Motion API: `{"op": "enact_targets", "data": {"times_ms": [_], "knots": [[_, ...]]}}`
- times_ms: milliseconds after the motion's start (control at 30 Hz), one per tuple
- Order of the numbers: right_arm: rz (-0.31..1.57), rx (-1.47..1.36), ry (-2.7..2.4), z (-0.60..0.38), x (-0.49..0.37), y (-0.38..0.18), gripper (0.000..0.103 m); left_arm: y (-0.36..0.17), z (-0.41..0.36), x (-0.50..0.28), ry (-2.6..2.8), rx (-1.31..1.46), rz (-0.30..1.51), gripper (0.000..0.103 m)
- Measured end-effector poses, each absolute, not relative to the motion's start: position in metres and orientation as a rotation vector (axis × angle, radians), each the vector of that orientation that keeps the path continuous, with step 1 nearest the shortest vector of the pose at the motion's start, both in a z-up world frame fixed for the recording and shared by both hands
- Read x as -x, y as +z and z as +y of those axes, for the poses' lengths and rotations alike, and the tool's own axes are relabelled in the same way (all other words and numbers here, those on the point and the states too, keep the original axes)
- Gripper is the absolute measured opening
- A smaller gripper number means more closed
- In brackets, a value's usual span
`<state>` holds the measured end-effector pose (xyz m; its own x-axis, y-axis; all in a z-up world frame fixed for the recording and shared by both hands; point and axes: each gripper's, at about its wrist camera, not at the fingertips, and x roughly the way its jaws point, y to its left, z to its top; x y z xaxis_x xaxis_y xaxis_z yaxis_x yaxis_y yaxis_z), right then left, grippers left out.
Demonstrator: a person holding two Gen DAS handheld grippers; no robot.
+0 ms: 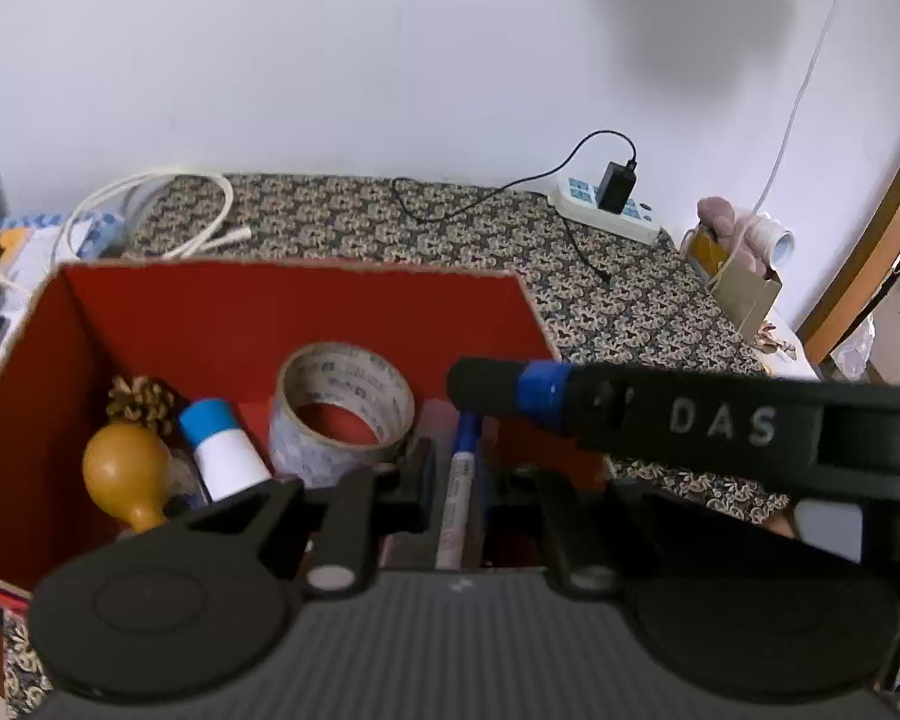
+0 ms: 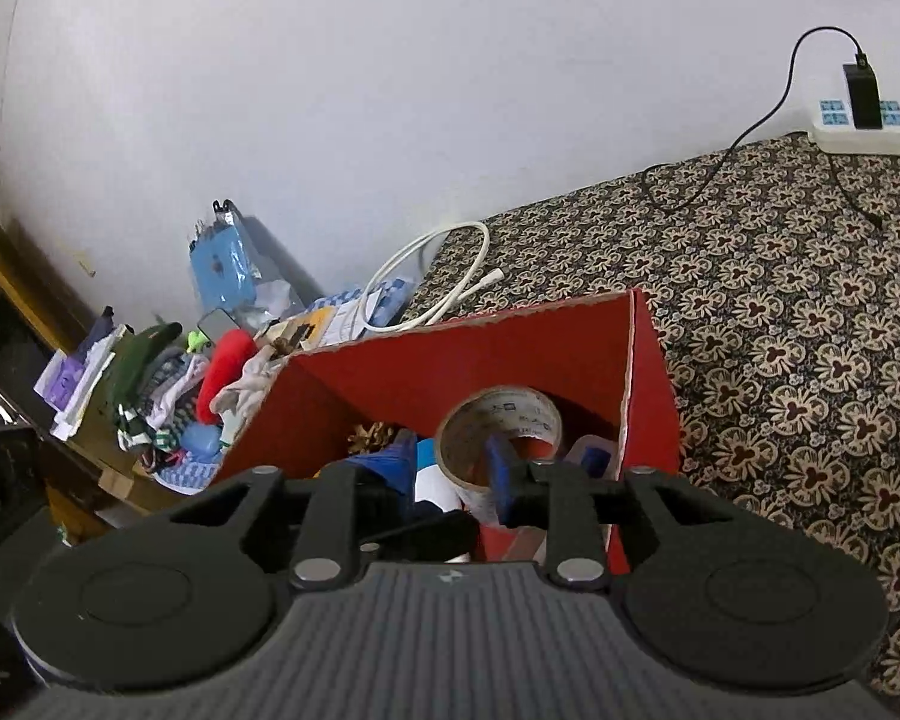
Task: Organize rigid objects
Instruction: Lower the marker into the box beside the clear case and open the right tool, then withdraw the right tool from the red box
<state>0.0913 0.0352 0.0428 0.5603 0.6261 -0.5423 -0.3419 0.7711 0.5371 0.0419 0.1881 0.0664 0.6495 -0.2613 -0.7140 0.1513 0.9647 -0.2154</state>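
Note:
A red cardboard box (image 1: 222, 312) stands on the patterned cloth and holds a roll of clear tape (image 1: 342, 408), a white bottle with a blue cap (image 1: 222, 450), a yellow gourd (image 1: 123, 471) and a pine cone (image 1: 141, 402). My left gripper (image 1: 459, 492) is over the box with a white marker with a blue cap (image 1: 459, 480) between its jaws. My right gripper (image 2: 450, 480) is open over the same box (image 2: 468, 354), around the near wall of the tape roll (image 2: 498, 420). Its finger (image 1: 546, 396) crosses the left wrist view.
A power strip (image 1: 612, 207) with a black charger and cable lies at the back of the cloth (image 1: 390, 216). A white cable (image 1: 168, 210) coils left of it. A paper bag (image 1: 744, 294) stands right. Clothes and clutter (image 2: 168, 390) pile left of the box.

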Motion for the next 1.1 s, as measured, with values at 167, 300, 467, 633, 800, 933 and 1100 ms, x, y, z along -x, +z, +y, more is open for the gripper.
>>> {"op": "enact_targets", "data": {"times_ms": [167, 300, 467, 633, 800, 933, 1100], "knots": [[0.769, -0.403, 0.572, 0.029, -0.082, 0.048, 0.009, 0.075, 0.175, -0.043, -0.210, 0.075, 0.854, 0.011], [0.743, -0.393, 0.539, 0.019, -0.073, 0.055, 0.009, 0.081, 0.163, -0.041, -0.186, 0.011, 0.866, 0.012], [0.735, -0.410, 0.499, 0.003, -0.066, 0.057, 0.009, 0.085, 0.152, -0.041, -0.160, -0.037, 0.885, 0.026], [0.735, -0.443, 0.467, -0.012, -0.060, 0.057, 0.009, 0.088, 0.144, -0.038, -0.133, -0.072, 0.890, 0.030], [0.730, -0.460, 0.453, -0.023, -0.054, 0.058, 0.009, 0.093, 0.134, -0.035, -0.117, -0.084, 0.892, 0.033], [0.721, -0.465, 0.448, -0.031, -0.049, 0.060, 0.009, 0.099, 0.124, -0.032, -0.113, -0.102, 0.876, 0.045], [0.720, -0.473, 0.429, -0.045, -0.046, 0.061, 0.009, 0.104, 0.110, -0.031, -0.121, -0.115, 0.860, 0.048]]}}
